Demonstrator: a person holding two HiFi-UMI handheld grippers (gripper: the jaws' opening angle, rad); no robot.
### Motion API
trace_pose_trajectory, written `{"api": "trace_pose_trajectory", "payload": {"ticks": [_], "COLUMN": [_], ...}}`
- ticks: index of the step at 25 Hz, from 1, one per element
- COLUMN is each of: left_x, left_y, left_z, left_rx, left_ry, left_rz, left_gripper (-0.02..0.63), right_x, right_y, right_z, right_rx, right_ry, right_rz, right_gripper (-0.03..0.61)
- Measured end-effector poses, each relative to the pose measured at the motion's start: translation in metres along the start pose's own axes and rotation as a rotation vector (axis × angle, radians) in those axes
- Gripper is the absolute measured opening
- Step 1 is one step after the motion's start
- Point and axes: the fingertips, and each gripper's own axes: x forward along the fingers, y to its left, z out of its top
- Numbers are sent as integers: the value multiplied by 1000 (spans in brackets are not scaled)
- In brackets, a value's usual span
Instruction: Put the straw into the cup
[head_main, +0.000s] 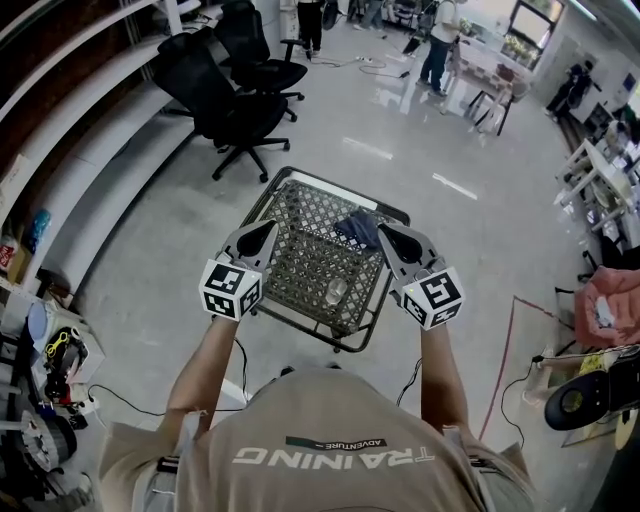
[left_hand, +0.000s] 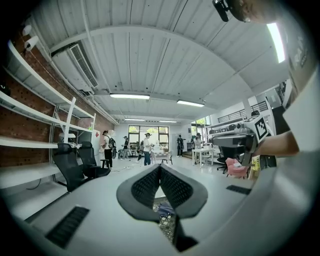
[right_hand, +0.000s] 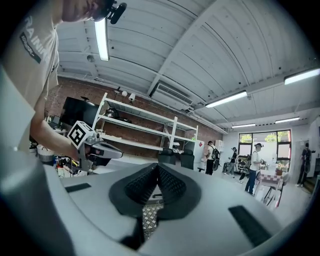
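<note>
A black mesh table stands below me on the floor. A clear cup stands on it near its front edge, and a dark blue bundle lies at its far right. I cannot make out a straw. My left gripper hovers over the table's left side and my right gripper over its right side. Both point level, away from me. The left gripper has its tips together with nothing between them. The right gripper is likewise shut and empty.
Two black office chairs stand beyond the table. White shelves line the left wall, with clutter and cables on the floor at the lower left. A red tape line and a pink seat are to the right. People stand far off.
</note>
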Motion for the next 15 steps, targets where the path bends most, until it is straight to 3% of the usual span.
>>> {"api": "trace_pose_trajectory", "payload": {"ticks": [15], "left_x": [-4], "left_y": [-6], "left_z": [-17], "left_rx": [-37], "left_ry": [43], "left_rz": [16], "left_gripper": [17], "right_x": [-7], "right_y": [12], "right_z": [-29], "right_rx": [34], "right_ry": [75], "right_rz": [33], "right_gripper": [17]}}
